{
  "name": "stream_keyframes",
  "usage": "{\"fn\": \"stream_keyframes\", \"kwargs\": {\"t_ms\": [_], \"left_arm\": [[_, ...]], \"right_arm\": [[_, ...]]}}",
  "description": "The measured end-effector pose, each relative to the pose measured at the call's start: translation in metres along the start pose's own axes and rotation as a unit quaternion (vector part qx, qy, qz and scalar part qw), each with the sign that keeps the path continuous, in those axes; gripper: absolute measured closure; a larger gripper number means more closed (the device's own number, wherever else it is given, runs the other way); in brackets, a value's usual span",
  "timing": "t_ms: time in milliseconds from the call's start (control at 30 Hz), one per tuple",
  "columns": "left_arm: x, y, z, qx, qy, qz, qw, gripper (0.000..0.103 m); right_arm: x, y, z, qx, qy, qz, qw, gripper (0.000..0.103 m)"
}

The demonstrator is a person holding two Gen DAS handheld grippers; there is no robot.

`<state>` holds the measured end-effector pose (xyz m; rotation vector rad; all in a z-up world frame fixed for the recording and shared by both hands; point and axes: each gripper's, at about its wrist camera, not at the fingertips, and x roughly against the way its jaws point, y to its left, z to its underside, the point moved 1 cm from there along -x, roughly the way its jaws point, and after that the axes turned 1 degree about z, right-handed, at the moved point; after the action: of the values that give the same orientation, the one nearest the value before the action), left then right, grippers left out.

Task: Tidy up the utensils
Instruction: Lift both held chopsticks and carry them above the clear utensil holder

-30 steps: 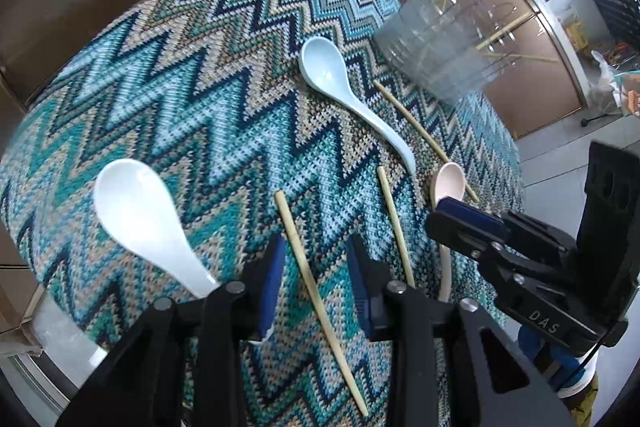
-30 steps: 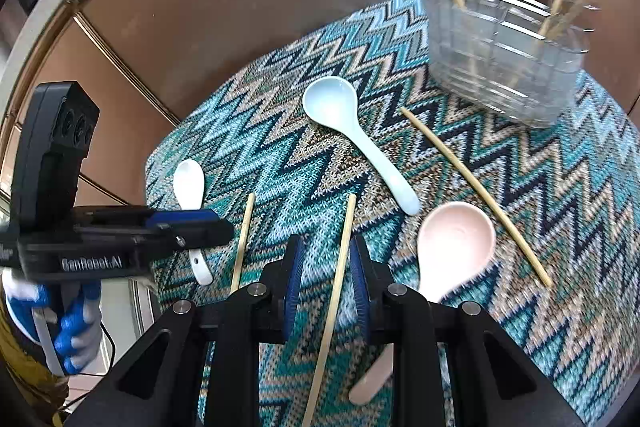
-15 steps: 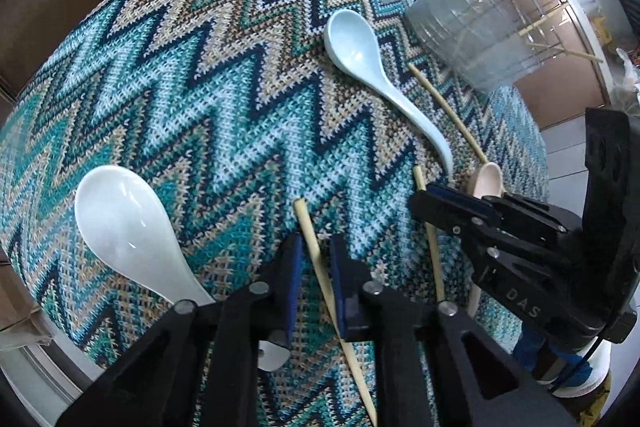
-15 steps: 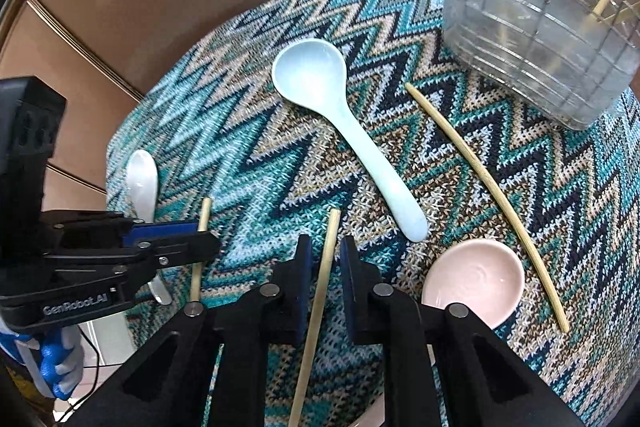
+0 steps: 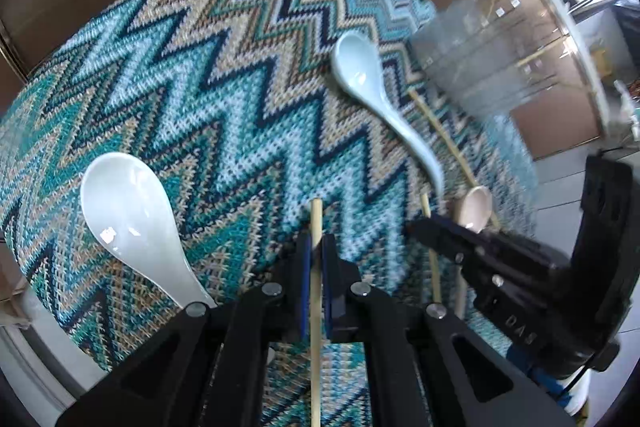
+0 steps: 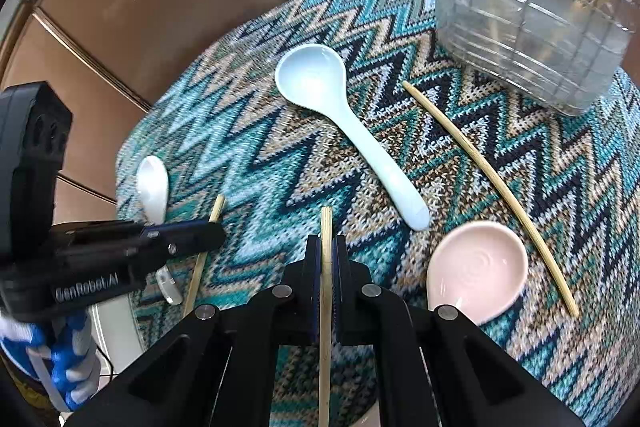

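Left wrist view: the left gripper [image 5: 315, 259] was clamped on a chopstick [image 5: 316, 223] lying on the zigzag mat [image 5: 224, 107].

Right wrist view: the right gripper [image 6: 327, 259] pinched another chopstick [image 6: 326, 227]. Lifting both level should ease them toward the clear holder [image 6: 532, 27].

Mat [image 6: 248, 163]: zigzag knit in teal, blue, beige, navy. Spoons: pale blue [image 6: 320, 91], white [image 5: 128, 215], pink [image 6: 476, 267]. Chopsticks [image 6: 492, 187]: tan. Holder [image 6: 528, 15]: clear.
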<state>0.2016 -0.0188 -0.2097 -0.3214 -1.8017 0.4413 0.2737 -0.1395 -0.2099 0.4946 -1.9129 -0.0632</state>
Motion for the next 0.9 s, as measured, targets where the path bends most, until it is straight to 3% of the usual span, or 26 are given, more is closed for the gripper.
{"fn": "stream_keyframes", "kwargs": {"t_ms": [333, 900], "left_arm": [[0.078, -0.019, 0.000, -0.043, -0.093, 0.055, 0.9932, 0.098], [0.182, -0.058, 0.017, -0.094, -0.218, 0.100, 0.9663, 0.098]], "right_arm": [[0.056, 0.012, 0.018, 0.006, -0.071, -0.013, 0.997, 0.098], [0.166, 0.040, 0.057, 0.022, -0.193, 0.010, 0.981, 0.098]]}}
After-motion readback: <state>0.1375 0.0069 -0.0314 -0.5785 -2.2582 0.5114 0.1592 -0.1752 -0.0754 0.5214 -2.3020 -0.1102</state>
